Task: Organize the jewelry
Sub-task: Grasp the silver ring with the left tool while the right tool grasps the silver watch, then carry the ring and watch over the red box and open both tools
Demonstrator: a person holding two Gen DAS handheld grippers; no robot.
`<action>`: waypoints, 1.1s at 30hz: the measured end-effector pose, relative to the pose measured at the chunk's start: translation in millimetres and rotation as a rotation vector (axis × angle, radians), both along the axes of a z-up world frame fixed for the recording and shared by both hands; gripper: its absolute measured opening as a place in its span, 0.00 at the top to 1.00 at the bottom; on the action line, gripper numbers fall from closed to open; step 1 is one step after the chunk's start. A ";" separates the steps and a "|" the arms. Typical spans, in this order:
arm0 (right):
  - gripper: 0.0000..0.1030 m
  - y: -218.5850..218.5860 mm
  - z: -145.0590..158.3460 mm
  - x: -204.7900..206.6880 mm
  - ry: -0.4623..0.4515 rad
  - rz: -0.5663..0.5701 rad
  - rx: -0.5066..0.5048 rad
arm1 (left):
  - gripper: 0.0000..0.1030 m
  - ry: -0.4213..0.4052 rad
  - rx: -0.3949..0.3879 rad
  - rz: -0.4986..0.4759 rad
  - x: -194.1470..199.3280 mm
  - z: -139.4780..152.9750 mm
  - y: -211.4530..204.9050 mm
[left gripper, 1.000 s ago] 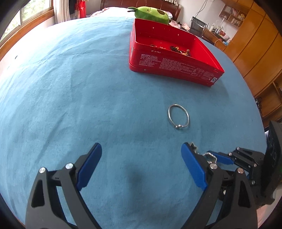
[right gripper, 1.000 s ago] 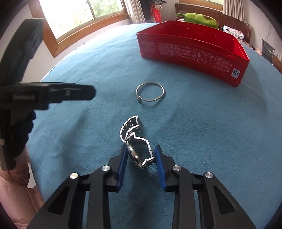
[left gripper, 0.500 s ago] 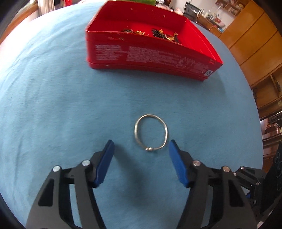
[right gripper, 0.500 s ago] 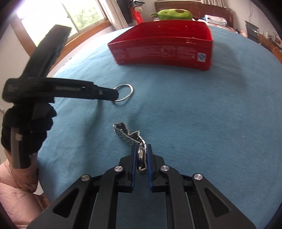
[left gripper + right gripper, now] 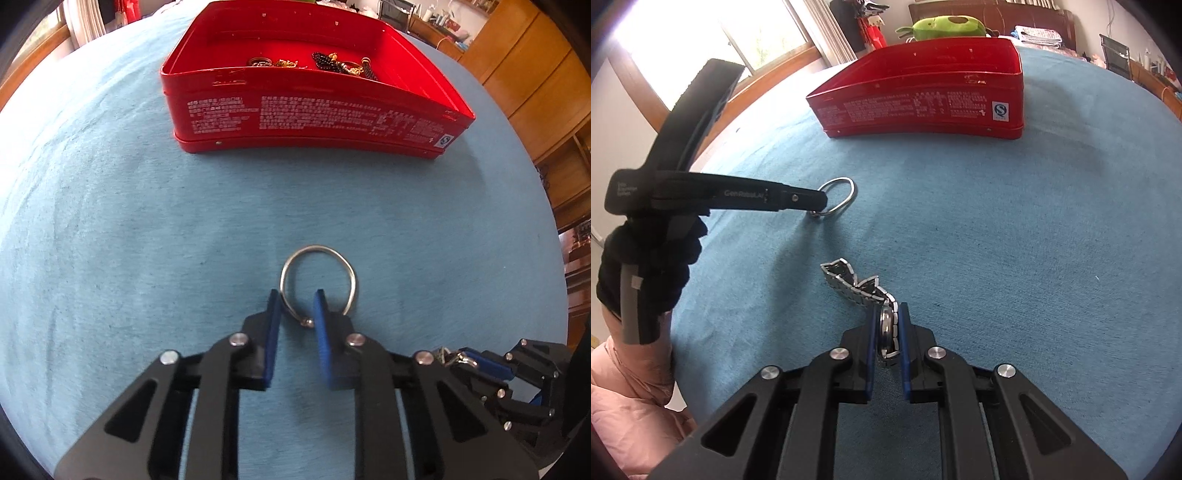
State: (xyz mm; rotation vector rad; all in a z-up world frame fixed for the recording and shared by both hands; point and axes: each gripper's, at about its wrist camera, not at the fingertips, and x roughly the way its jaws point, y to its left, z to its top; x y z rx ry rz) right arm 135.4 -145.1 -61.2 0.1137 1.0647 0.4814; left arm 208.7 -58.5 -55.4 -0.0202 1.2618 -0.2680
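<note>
Blue desk cloth (image 5: pixel 147 240) offers little purchase, so my left tongs (image 5: pixel 297 308), half-closed astride the bangle (image 5: pixel 318 284) rim, could flick it sideways, while my right tongs (image 5: pixel 887 325) grip the watch (image 5: pixel 886 326).

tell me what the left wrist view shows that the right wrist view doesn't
Only the left wrist view looks into the red tin, showing jewelry already inside, and the left gripper with its fingers straddling the silver bangle, a gap still open.

Only the right wrist view shows the right gripper clamped on the watch, plus a green plush toy.

Both show the tin, the bangle and the blue cloth.
</note>
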 end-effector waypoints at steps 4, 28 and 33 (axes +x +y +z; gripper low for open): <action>0.89 0.4 -0.1 0.5 0.001 -0.003 0.000 | 0.98 -0.013 0.051 -0.013 3.6 0.5 9.1; 0.89 4.0 18.3 -2.2 -0.036 -0.007 0.021 | 0.99 -0.147 -0.103 -0.027 -27.7 59.0 62.4; 0.89 5.2 14.7 1.6 -0.024 -0.012 0.020 | 0.99 -0.127 -0.070 -0.036 -25.5 45.6 49.1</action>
